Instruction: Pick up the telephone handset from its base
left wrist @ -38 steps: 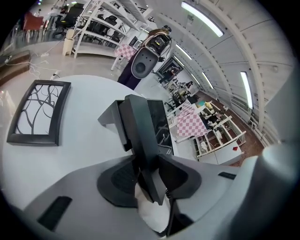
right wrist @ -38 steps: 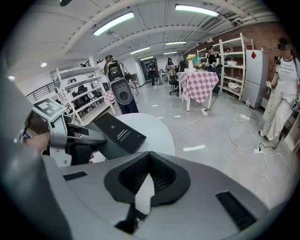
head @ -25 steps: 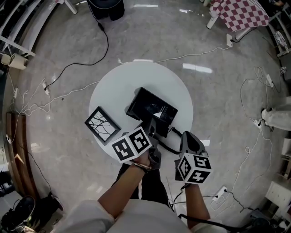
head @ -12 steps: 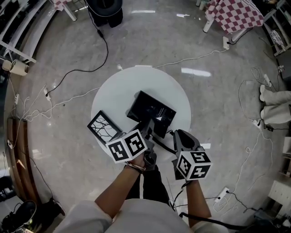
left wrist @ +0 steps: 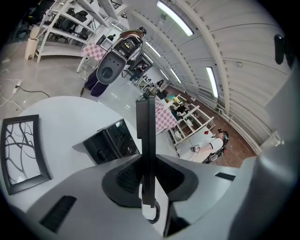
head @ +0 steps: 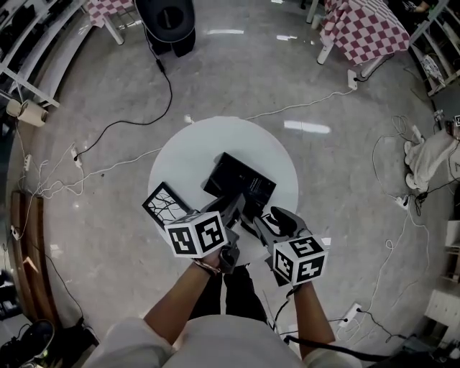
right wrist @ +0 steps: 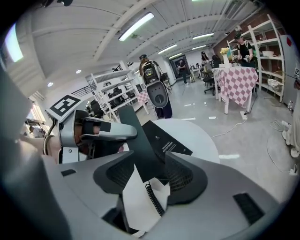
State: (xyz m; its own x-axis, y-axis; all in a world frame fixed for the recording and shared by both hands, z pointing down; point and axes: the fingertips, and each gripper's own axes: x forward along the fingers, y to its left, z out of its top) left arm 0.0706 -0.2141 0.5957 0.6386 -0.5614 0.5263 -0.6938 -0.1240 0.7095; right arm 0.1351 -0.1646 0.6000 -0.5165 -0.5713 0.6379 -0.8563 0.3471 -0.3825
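Note:
The black telephone handset stands edge-on between the jaws of my left gripper, which is shut on it and holds it off the table. Its coiled cord hangs from the lower end. That lower end of the handset lies between the jaws of my right gripper. The right jaws are opening, with a gap beside the handset. The flat black telephone base rests on the round white table, just beyond both grippers.
A black picture frame lies at the table's left edge, beside my left gripper. Cables run over the grey floor around the table. A checkered-cloth table and a dark machine stand far back.
My right gripper has moved left, close beside the left one and around the handset's end. The left gripper has risen a little with the handset.

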